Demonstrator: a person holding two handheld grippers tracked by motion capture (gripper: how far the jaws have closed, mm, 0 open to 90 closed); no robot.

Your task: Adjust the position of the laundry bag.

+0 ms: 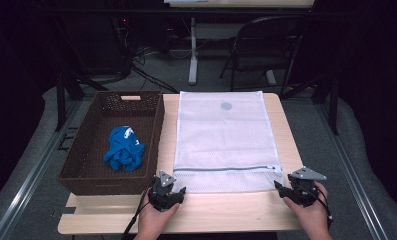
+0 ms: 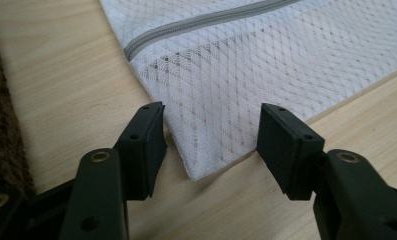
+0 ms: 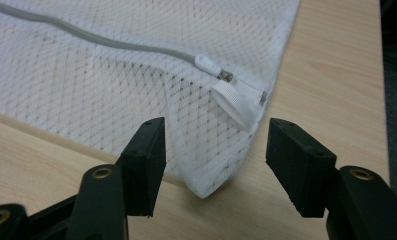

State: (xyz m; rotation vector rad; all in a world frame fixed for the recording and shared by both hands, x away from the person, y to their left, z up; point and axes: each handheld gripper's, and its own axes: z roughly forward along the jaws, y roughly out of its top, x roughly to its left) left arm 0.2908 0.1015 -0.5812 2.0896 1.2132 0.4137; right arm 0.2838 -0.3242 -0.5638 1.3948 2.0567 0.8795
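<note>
Lying flat mid-frame on the table (image 1: 226,212), the mesh laundry bag (image 1: 221,140) puts each near corner between the wide-open jaws of the left gripper (image 2: 211,135) and right gripper (image 3: 213,150), untouched

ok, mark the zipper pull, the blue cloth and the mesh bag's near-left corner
zipper pull (image 3: 209,64): right gripper view, on its white tab.
blue cloth (image 1: 124,148): high view, middle of the bundle in the basket.
mesh bag (image 2: 201,167): left gripper view, on its near-left corner tip.
</note>
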